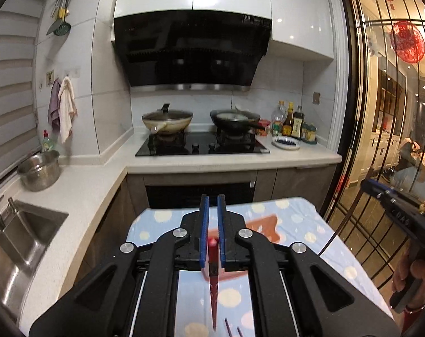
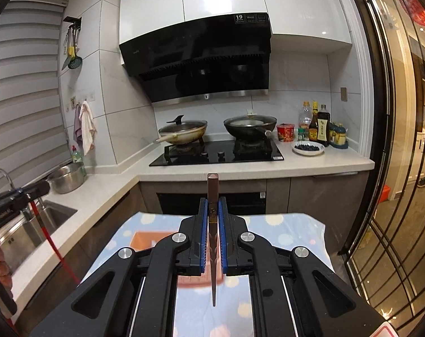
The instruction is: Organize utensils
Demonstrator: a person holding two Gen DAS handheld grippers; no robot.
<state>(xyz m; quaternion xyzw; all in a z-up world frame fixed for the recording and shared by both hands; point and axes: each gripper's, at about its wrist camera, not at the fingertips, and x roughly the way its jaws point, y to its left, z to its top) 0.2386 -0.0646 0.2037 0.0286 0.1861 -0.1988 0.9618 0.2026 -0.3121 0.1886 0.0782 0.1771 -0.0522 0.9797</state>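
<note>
The left tongs (image 1: 212, 205) are pinching a red chopstick (image 1: 213, 275), its top sunk between the blue pads and its tip hanging down over the spotted cloth (image 1: 296, 219), likely so it can be lowered tip-first. More chopstick tips (image 1: 232, 330) lie below it. Right of that, the right tongs (image 2: 212, 206) pinch a brown chopstick (image 2: 212, 196) mid-shaft, top poking past the pads, seemingly lifted clear to match the pair.

Ahead on the pale stone counter (image 2: 240, 170): black glass hob (image 2: 216, 154) carrying lidded cream wok (image 2: 183, 132) left, dark wok (image 2: 250, 125) right. Right of hob, white dish of dark berries (image 2: 309, 148), brown sauce bottles (image 2: 319, 127) behind. Far left, steel pot (image 2: 66, 177) beside steel sink (image 2: 43, 221).
</note>
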